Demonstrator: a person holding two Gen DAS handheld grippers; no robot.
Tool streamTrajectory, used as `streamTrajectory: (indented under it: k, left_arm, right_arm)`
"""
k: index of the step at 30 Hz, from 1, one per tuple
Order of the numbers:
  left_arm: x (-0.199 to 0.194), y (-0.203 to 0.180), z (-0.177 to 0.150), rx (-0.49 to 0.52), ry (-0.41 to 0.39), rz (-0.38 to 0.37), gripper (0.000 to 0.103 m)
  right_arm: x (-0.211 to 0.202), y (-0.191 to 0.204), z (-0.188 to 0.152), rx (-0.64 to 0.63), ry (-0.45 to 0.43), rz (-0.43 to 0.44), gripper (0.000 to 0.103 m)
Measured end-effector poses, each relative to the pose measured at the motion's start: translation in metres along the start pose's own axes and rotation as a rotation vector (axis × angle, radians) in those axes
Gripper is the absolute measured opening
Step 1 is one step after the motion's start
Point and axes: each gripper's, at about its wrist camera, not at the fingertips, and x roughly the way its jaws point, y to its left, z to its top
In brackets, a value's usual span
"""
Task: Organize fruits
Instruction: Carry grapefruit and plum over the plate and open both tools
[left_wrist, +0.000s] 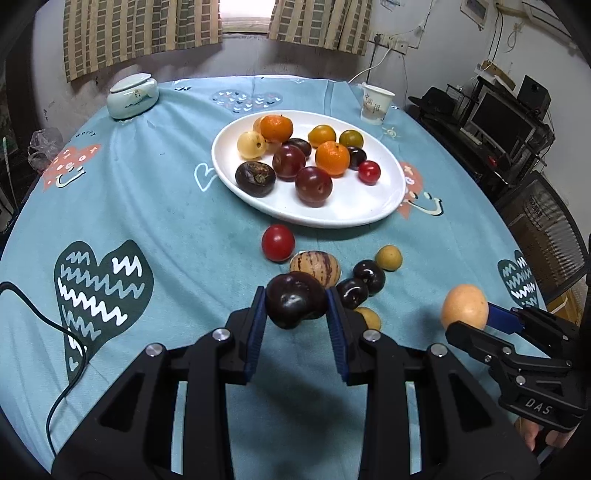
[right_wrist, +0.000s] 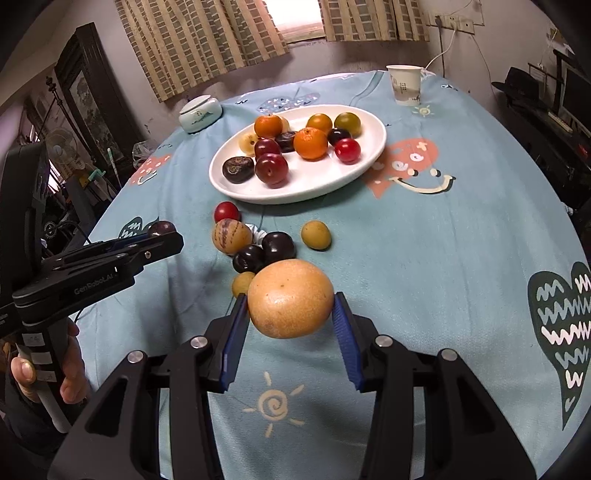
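Observation:
My left gripper (left_wrist: 295, 304) is shut on a dark purple plum (left_wrist: 295, 304), lifted a little above the cloth. My right gripper (right_wrist: 290, 308) is shut on a large tan-orange round fruit (right_wrist: 290, 299), also off the table; this fruit (left_wrist: 464, 306) shows at the right of the left wrist view. A white oval plate (left_wrist: 354, 210) farther back holds several fruits: oranges, plums, a red one, yellow ones. Loose on the cloth between the grippers and the plate lie a red fruit (left_wrist: 277, 243), a striped melon-like fruit (left_wrist: 314, 266), two dark plums (left_wrist: 368, 276) and small yellow fruits (left_wrist: 388, 257).
A paper cup (left_wrist: 376, 104) stands beyond the plate at the right. A pale lidded ceramic jar (left_wrist: 133, 96) sits at the far left. A black cable (left_wrist: 55, 332) trails over the cloth's left edge. A hand (right_wrist: 70, 373) grips the left gripper's handle.

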Motion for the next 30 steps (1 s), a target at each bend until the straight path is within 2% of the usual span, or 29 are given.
streamTrajectory:
  k: [8,15,18,22,24,27,30]
  left_arm:
    - [-0.013,0.002,0.003,0.004,-0.014,-0.020,0.032]
    - [-0.014,-0.003,0.031,0.051,-0.016,-0.020,0.032]
    - [-0.008,-0.005,0.056,0.073,-0.009,-0.021,0.032]
    - [0.013,-0.012,0.105,0.090,0.013,-0.015,0.032]
    - [0.032,-0.019,0.135,0.090,0.033,-0.011,0.032]
    - [0.060,-0.027,0.164,0.102,0.054,0.029,0.033]
    - [0.090,-0.030,0.177,0.090,0.101,0.038,0.033]
  right_arm:
    - [-0.002,0.006,0.005,-0.007,-0.008,0.000,0.046]
    - [0.001,0.005,0.022,-0.019,-0.023,0.011,0.046]
    - [0.006,0.002,0.037,-0.024,-0.025,0.017,0.046]
    - [0.018,-0.005,0.076,-0.035,-0.035,0.023,0.046]
    - [0.027,-0.008,0.097,-0.039,-0.044,0.017,0.046]
    - [0.047,-0.011,0.125,-0.058,-0.043,-0.005,0.046]
    - [0.068,-0.019,0.138,-0.047,-0.025,0.000,0.046]
